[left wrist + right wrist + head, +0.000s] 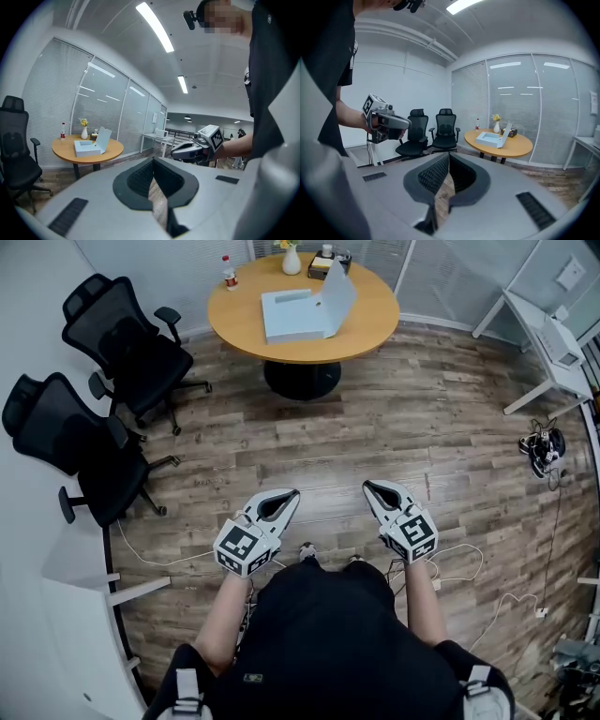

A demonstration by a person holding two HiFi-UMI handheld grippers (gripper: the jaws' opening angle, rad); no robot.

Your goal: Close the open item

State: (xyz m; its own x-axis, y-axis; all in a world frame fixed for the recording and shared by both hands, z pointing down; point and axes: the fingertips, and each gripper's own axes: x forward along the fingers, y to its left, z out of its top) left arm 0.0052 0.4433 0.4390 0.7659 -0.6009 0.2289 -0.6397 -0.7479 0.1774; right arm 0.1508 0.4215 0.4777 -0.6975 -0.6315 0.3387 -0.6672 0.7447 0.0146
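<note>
Shut tight, the left gripper (153, 163) has its jaws pressed together with nothing in them, only floorboards showing past the tips. The right gripper (447, 158) matches it, jaws closed and empty. Both are held out low in front of the person, side by side over the wooden floor (403, 437), tips aimed toward the table and well short of it.

Now the target. The open box (292, 317), pale blue-white, sits on the round wooden table (375, 329) at the far side of the room, near the middle of the top. Its lid (337, 296) stands up, tilted, along the box's right edge in the head view, so the tray lies uncovered.

Behind the box, at the table's far rim, there's a white vase (292, 259) with yellow flowers. Just beside it is a small dark item (323, 266) I can't make out, and a red-capped bottle (229, 273) stands toward the left edge.

Moving out, two black office chairs (127, 343) stand left of the table by the wall, one near the table, one closer to the person. Over on the right there's a white desk (548, 348), and a tangle of cables (544, 448) lies on the boards
</note>
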